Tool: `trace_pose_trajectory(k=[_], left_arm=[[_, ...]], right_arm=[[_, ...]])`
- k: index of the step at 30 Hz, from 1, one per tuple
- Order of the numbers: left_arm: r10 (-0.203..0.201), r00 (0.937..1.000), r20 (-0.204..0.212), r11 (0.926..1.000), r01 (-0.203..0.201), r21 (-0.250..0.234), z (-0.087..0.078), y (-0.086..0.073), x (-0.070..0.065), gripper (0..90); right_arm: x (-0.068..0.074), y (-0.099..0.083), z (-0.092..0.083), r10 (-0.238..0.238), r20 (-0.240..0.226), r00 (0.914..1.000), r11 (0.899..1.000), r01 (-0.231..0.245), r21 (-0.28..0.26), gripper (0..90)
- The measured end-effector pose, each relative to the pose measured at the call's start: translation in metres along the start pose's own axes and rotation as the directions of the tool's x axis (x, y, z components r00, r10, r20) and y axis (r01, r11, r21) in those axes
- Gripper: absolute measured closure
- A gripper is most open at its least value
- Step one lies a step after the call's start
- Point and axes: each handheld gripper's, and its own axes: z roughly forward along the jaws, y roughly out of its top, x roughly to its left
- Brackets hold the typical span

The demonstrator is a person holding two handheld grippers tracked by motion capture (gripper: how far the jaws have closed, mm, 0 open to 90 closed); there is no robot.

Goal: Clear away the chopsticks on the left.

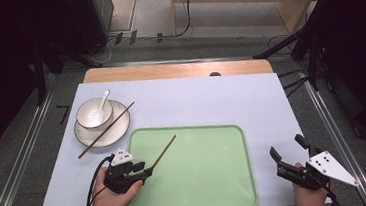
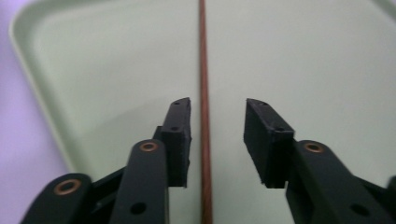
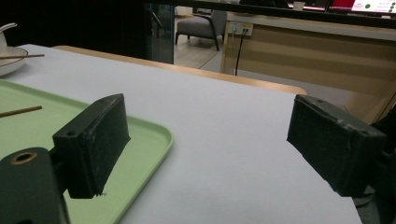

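A brown chopstick (image 1: 164,152) lies on the green tray (image 1: 207,176), pointing away to the upper right. My left gripper (image 1: 148,172) sits low over the tray's left part at the chopstick's near end. In the left gripper view the chopstick (image 2: 203,93) runs straight between the pads, which stand apart and touch neither side of it, so that gripper (image 2: 218,108) is open. A second chopstick (image 1: 106,130) rests slanted across the white plate (image 1: 119,130). On that plate stands a white bowl (image 1: 93,114) with a spoon (image 1: 104,100) in it. My right gripper (image 1: 288,148) is open with nothing between its fingers.
The tray lies at the front middle of a white sheet (image 1: 196,99) covering the wooden table. My right gripper (image 3: 210,126) hovers over the bare sheet, just right of the tray's edge (image 3: 154,135). Dark stands flank the table.
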Motion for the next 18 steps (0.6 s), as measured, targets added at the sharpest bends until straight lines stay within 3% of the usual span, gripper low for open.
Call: trace_pose_trajectory(k=[2, 6, 8, 9, 13, 18], left_arm=[[0.020, 0.9997, 0.009, 0.9998, -0.020, -0.007, 0.003, 0.007, -0.003, 66.5], [0.067, 0.9965, 0.050, 0.9977, -0.067, 0.008, 0.025, 0.024, -0.014, 88.9], [0.068, 0.9960, 0.057, 0.9975, -0.069, 0.013, 0.038, 0.028, -0.018, 90.0], [0.083, 0.9957, 0.042, 0.9955, -0.085, 0.042, 0.051, 0.029, -0.021, 90.0], [0.089, 0.9959, 0.018, 0.9933, -0.090, 0.073, 0.061, 0.026, -0.022, 90.0], [0.077, 0.9971, -0.004, 0.9945, -0.076, 0.072, 0.060, 0.022, -0.020, 90.0]], right_arm=[[0.000, 0.000, 0.000, 0.002, 0.000, 1.0000, 1.000, -0.002, 0.002, 13.0], [0.000, 0.000, 0.001, 0.000, 0.000, 1.0000, 1.000, 0.000, 0.000, 13.0], [0.000, 0.000, 0.001, -0.001, -0.001, 1.0000, 1.000, 0.001, 0.000, 13.0], [0.001, 0.000, 0.001, -0.001, -0.002, 1.0000, 1.000, 0.001, 0.002, 13.0], [0.001, 0.000, 0.000, -0.002, -0.002, 1.0000, 1.000, 0.002, -0.001, 13.0], [-0.002, 0.000, -0.001, 0.001, 0.001, 1.0000, 1.000, -0.001, -0.006, 13.0]])
